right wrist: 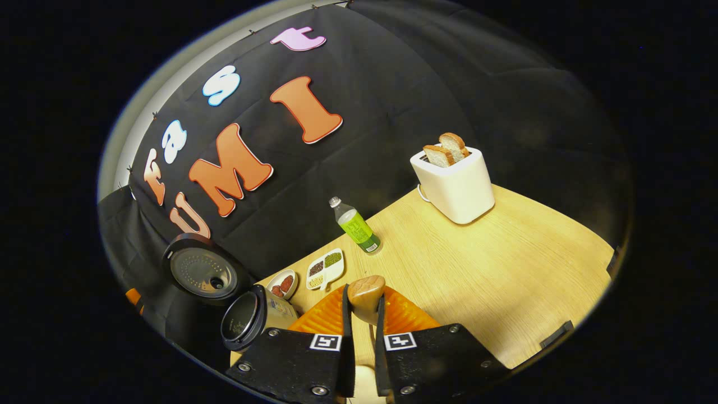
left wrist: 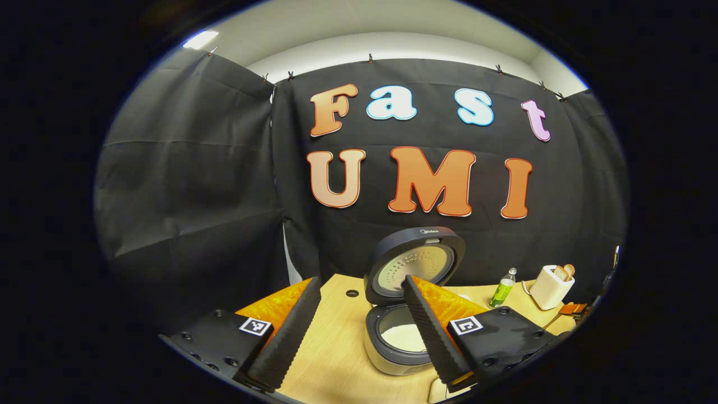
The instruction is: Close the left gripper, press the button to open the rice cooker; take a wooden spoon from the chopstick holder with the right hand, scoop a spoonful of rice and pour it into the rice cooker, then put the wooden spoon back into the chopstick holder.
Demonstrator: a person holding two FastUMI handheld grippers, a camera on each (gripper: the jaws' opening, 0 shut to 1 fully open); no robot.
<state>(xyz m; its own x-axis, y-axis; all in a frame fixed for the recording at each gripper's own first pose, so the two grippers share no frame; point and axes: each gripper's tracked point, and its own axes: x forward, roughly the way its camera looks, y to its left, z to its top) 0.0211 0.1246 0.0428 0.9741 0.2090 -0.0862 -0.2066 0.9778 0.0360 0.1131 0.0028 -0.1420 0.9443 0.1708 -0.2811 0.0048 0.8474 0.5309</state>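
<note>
Two fingers of the right gripper (right wrist: 363, 314) clamp the wooden spoon (right wrist: 366, 296) above the table (right wrist: 505, 269), its bowl toward the far side. Left of it the rice cooker (right wrist: 247, 317) stands with its lid (right wrist: 203, 270) up. In the left gripper view, the left gripper (left wrist: 362, 314) hangs released just near the cooker, white rice (left wrist: 403, 336) inside.

Pale wood-grain worktop (right wrist: 505, 264), matt. Rice cooker (left wrist: 392, 348) lid glossy dark plastic; toaster (right wrist: 457, 185) smooth white plastic; spoon (right wrist: 366, 294) bare wood; wall matt cloth.
</note>
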